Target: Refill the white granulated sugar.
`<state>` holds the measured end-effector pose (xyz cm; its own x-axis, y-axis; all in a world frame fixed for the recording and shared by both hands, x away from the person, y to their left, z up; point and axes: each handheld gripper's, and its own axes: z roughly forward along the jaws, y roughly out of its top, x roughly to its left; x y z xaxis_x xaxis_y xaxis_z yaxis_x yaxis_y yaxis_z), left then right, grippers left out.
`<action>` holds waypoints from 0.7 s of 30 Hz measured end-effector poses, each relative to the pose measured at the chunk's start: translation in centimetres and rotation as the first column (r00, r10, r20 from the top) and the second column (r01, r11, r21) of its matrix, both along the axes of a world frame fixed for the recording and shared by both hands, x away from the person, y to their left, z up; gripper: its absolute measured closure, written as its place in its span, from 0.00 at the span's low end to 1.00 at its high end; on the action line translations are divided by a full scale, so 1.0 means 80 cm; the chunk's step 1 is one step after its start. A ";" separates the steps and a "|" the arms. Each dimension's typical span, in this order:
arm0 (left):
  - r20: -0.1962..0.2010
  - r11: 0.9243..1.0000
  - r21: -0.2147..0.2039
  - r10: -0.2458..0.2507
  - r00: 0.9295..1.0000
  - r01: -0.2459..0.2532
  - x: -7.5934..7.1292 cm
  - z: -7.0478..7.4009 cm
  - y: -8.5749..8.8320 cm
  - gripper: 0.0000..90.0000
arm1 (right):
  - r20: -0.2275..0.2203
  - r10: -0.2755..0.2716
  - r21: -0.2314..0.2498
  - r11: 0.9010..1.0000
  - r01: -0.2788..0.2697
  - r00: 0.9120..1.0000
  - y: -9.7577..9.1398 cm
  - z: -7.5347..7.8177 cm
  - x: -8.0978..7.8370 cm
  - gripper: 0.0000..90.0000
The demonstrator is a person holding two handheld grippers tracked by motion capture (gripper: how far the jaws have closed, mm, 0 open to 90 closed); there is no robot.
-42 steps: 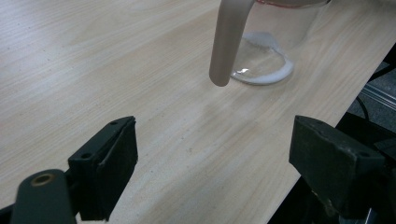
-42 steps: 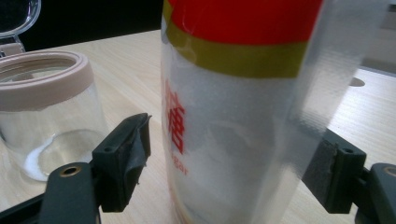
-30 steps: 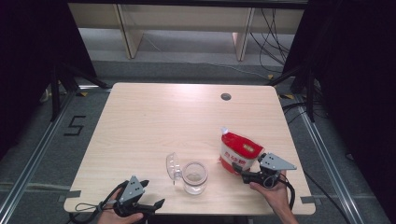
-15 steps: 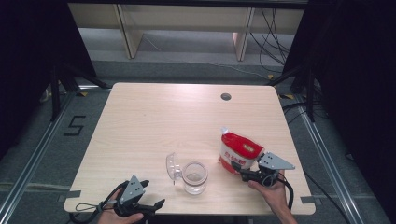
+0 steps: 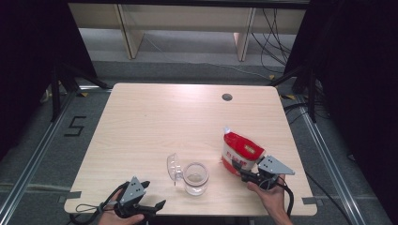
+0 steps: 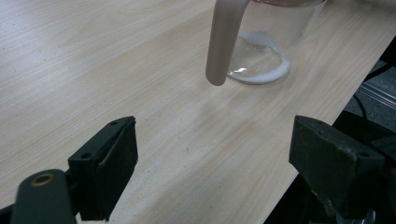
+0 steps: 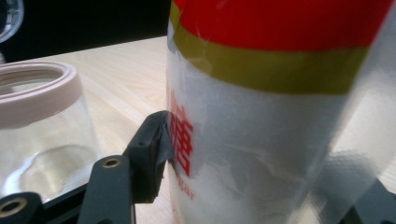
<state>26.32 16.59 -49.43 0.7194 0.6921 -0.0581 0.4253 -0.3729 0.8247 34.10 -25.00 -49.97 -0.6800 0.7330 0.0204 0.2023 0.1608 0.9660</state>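
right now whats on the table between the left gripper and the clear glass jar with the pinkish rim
Nothing: in the left gripper view, only bare light wood table lies between the left gripper, jaws wide apart, and the clear glass jar with its hinged lid hanging open.

A light wooden table with a round dark cable hole near its far edge stood on a grey floor. A "5" was taped on the floor at left. Pale shelving stood beyond, cables trailing beside it, with black curtains on both sides.
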 end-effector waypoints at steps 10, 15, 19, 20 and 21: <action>-0.013 1.000 -0.003 0.007 1.000 -0.007 0.000 0.000 -0.001 0.17 | 0.019 -0.079 -0.002 0.997 0.079 0.997 0.010 -0.001 -0.007 0.48; -0.012 1.000 -0.005 0.007 1.000 -0.007 0.000 0.000 -0.001 0.17 | 0.003 -0.110 -0.011 0.994 0.110 0.994 0.014 -0.001 -0.011 0.48; -0.011 1.000 0.003 0.007 1.000 -0.007 -0.001 0.001 0.000 0.17 | 0.009 -0.160 0.000 0.987 0.160 0.987 0.019 -0.001 -0.013 0.48; -0.012 1.000 0.002 0.007 1.000 -0.007 -0.001 0.001 0.000 0.17 | 0.018 -0.166 0.004 0.986 0.166 0.986 0.021 -0.001 -0.013 0.48; -0.013 1.000 0.003 0.007 1.000 -0.007 -0.001 0.001 0.000 0.17 | 0.021 -0.170 -0.002 0.985 0.170 0.985 0.021 -0.001 -0.014 0.48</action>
<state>26.27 16.55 -49.38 0.7137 0.6974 -0.0651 0.4382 -0.3721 0.8182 33.01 -23.35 -50.05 -0.5453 0.8382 0.0044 0.2071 0.1296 0.9697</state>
